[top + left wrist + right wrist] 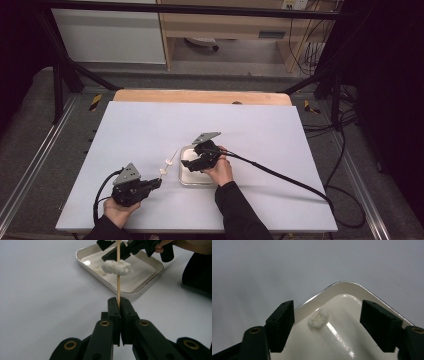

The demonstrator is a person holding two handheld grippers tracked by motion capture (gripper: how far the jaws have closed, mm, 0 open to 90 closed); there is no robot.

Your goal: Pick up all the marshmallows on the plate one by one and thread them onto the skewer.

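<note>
**Over a white table, a skewer waits for its next piece**

Nearest the person, the left gripper (119, 305) has its black fingers (113, 315) pressed together on the lower end of a thin wooden skewer (118, 282), which runs straight up the left gripper view. One soft, lumpy white piece (117, 267), crumbly-looking like a marshmallow or dough, is already threaded on it partway along. Just beyond, the right gripper (327, 322) hovers inside a shallow, glossy, round-cornered white tray (352, 287), its fingers (280, 325) spread wide either side of a second small white piece (319, 318) lying on the tray floor. Farther off, the matte white table (150, 125) stretches away bare.

Risks appear modest but real. The loose piece looks soft enough to crush or tear if squeezed hard, and the slick tray could let it slide off before the fingers meet. The slender skewer, pinched at one end only, might pivot or snap under a sideways push during threading.
</note>
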